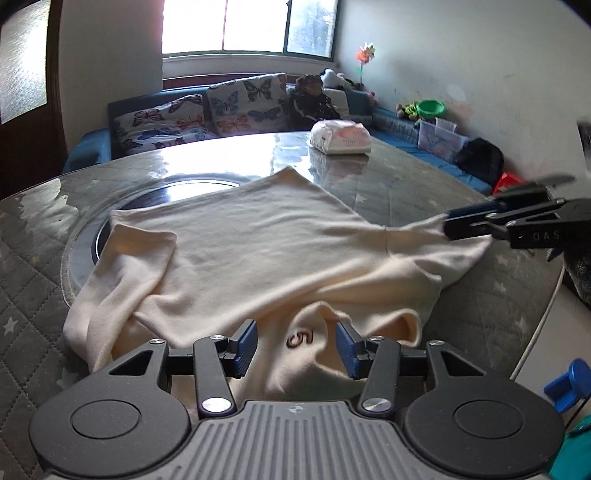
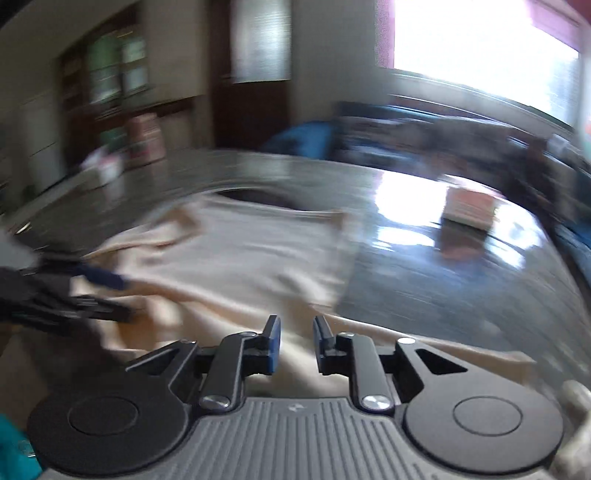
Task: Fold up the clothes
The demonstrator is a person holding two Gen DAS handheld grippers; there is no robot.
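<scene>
A home living room: butterfly-cushioned sofa (image 1: 192, 118) under a window (image 1: 251, 26), toys (image 1: 421, 109), round table (image 1: 388, 184).

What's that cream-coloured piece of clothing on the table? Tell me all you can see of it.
The cream garment looks like a soft knit top with a small brown embroidered mark near its neck. It lies mostly flat on the round table, one sleeve folded over its body. The right gripper touches the other sleeve's end, which is lifted; the right wrist view shows a gap between its fingers. The left gripper is open over the collar.
</scene>
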